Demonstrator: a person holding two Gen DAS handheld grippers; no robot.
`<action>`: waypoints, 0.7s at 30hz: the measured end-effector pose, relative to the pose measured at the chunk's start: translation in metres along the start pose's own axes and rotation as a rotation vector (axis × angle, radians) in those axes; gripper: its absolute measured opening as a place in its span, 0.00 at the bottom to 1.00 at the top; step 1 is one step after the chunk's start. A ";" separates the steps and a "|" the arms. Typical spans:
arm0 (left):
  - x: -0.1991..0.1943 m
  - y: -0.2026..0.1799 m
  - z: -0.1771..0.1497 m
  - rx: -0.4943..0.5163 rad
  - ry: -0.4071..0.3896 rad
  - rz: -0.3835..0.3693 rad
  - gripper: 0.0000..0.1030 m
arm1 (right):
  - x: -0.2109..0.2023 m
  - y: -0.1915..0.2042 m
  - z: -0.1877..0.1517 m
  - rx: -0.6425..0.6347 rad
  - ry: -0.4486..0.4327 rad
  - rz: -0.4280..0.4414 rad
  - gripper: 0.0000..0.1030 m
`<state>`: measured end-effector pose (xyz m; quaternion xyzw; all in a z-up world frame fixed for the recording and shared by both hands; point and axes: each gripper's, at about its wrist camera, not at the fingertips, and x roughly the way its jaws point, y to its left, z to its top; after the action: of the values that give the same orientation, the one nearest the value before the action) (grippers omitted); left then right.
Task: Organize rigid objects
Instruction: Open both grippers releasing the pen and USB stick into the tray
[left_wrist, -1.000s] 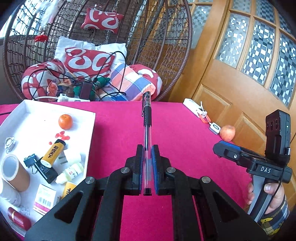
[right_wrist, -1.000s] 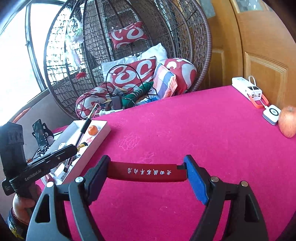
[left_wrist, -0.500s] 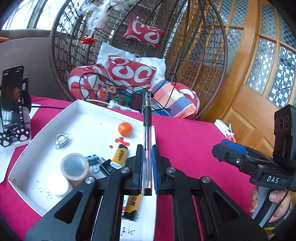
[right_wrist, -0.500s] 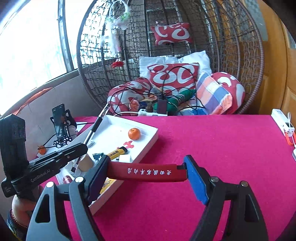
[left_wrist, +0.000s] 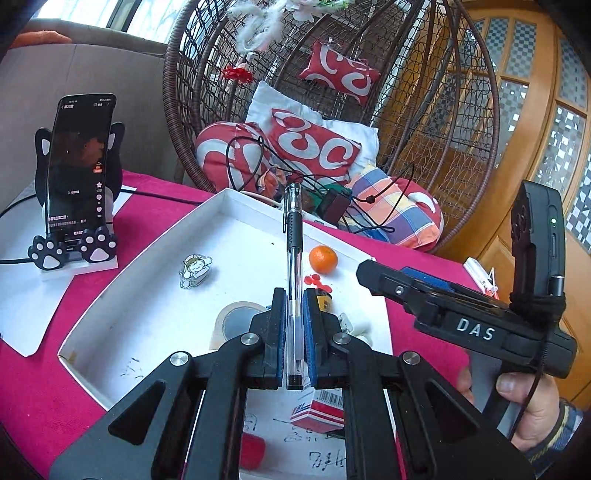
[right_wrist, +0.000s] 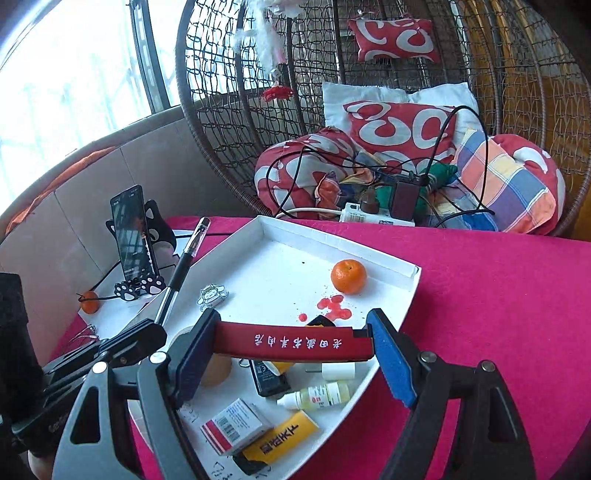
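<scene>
While both tongs hover over the white tray (right_wrist: 391, 264), the left tongs (left_wrist: 294, 332) pinch a pen (left_wrist: 294, 236) pointing lengthwise away, and the right tongs (right_wrist: 291, 343) clamp a red bar (right_wrist: 291, 341) crosswise (end to end); release lies straight below.

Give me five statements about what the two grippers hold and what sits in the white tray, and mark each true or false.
1. The left gripper is clamped on a pen. True.
2. The right gripper holds nothing. False: a red bar with white characters spans its jaws.
3. A small orange lies in the white tray. True.
4. The tablecloth is blue. False: it is magenta.
5. The phone lies flat in the tray. False: it stands upright in a stand outside it.
</scene>
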<state>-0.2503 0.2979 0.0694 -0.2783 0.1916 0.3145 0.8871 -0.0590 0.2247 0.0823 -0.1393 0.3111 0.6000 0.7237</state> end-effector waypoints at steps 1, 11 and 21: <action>0.001 0.001 0.000 0.004 0.002 0.002 0.08 | 0.005 0.002 0.000 -0.006 0.003 -0.006 0.78; 0.004 -0.002 0.000 0.021 -0.013 0.071 0.08 | 0.031 0.007 -0.009 -0.024 -0.001 -0.040 0.84; -0.009 -0.006 0.002 0.002 -0.083 0.185 1.00 | -0.017 -0.008 -0.015 0.006 -0.145 -0.116 1.00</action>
<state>-0.2530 0.2914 0.0779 -0.2455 0.1800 0.4060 0.8617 -0.0573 0.2010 0.0800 -0.1112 0.2511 0.5645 0.7784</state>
